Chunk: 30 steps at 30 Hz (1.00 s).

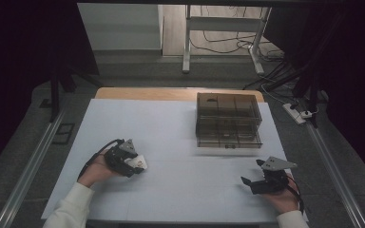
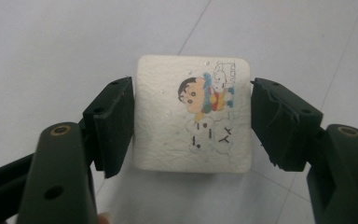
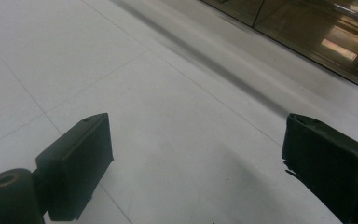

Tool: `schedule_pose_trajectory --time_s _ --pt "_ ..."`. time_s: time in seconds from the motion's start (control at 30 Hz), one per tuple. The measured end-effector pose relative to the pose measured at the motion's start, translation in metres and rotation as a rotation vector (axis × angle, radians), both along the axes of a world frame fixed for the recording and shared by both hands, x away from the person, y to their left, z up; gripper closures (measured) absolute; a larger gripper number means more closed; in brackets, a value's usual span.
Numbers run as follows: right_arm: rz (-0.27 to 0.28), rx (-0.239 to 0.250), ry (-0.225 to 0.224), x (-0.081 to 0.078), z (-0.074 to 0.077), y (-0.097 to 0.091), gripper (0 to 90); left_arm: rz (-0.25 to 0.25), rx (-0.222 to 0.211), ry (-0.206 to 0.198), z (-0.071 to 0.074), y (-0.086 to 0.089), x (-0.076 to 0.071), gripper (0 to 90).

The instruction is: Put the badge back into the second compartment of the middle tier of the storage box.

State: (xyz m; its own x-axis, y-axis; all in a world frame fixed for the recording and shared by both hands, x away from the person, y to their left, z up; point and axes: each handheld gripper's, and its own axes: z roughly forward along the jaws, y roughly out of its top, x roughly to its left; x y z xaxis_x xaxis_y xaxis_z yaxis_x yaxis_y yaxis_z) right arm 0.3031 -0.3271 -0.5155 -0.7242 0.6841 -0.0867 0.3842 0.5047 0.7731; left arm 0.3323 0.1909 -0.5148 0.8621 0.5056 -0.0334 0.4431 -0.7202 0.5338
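The white worktop (image 1: 180,180) carries a smoked clear drawer box (image 1: 227,120), standing well ahead of the right tool (image 1: 248,183), whose jaws gape wide with nothing between them. The left tool (image 1: 140,165) is clenched on a white tissue pack (image 2: 193,114) with a cartoon print, both pads pressing its sides

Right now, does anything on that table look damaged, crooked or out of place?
Nothing serious. The left gripper is shut on a small white tissue pack with a cartoon print, which looks intact. The smoky plastic drawer box stands square. Only the right gripper, open, has a slightly ragged pad edge.
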Motion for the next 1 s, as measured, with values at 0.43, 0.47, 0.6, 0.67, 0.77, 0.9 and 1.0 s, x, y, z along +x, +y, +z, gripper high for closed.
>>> schedule_pose_trajectory --time_s 0.43,0.47,0.6,0.67,0.77,0.9,1.0 --pt "0.002 0.001 -0.001 0.000 0.000 0.000 8.3 0.063 -0.063 -0.032 0.007 0.003 -0.001 32.7" --pt "0.003 0.001 -0.002 0.000 0.000 0.000 8.3 0.069 -0.069 -0.035 0.008 0.003 -0.001 32.6" --pt "0.002 0.006 -0.009 -0.001 0.001 0.000 8.3 0.082 -0.095 -0.048 0.011 0.004 -0.001 32.6" --pt "-0.001 0.008 -0.012 -0.001 0.001 0.000 8.3 0.090 -0.111 -0.058 0.013 0.004 -0.002 32.7" --pt "-0.004 0.011 -0.018 -0.001 0.001 0.000 8.5 0.102 -0.136 -0.073 0.016 0.005 -0.002 32.6" --pt "-0.006 0.013 -0.022 -0.001 0.002 0.001 8.5 0.114 -0.163 -0.088 0.019 0.007 -0.004 32.6" --pt "-0.008 0.014 -0.021 -0.002 0.002 0.001 8.5 0.122 -0.180 -0.095 0.022 0.008 -0.004 32.6"
